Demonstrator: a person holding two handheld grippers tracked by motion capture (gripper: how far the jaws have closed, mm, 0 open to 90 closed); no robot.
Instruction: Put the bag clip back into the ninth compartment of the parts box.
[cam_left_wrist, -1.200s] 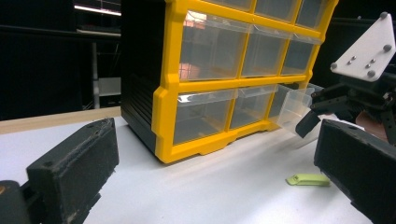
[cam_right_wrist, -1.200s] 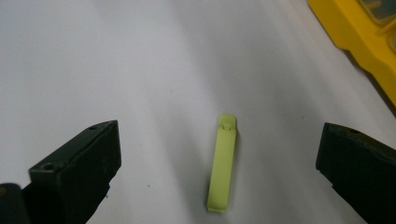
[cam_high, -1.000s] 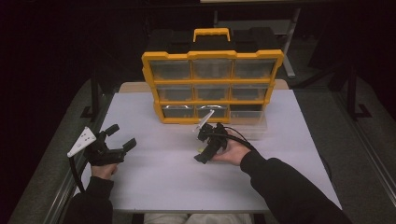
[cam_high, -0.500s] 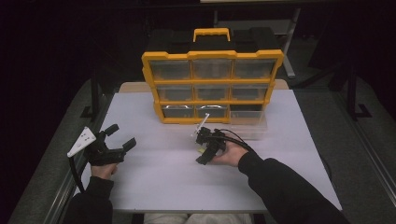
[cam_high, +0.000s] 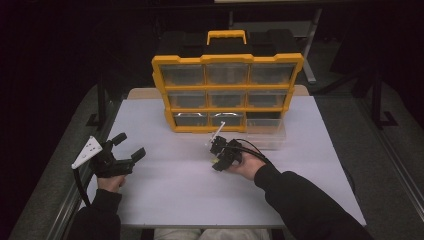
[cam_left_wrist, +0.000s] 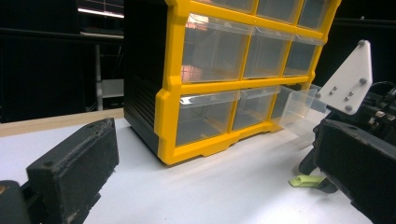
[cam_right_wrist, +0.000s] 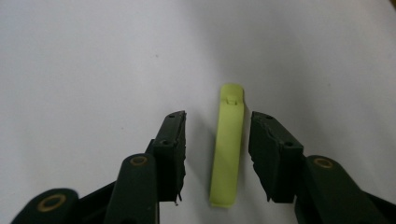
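While the white table (cam_high: 165, 200) carries everything, its biggest load is the yellow-framed organiser cabinet (cam_high: 227, 90) with a black body, a yellow carry handle and clear drawers, standing upright at the far side. One clear drawer (cam_high: 266, 134) at the bottom row's right end is pulled out toward the person. Left of centre, the left gripper (cam_high: 129, 145) hovers near the table's left edge, jaws spread wide with nothing between them. Just in front of the cabinet, the right gripper (cam_right_wrist: 216, 158) points down at the table; its jaws have just been closing around a small lime-green plastic lever (cam_right_wrist: 227, 149), which lies flat between them, gaps visible on both sides.
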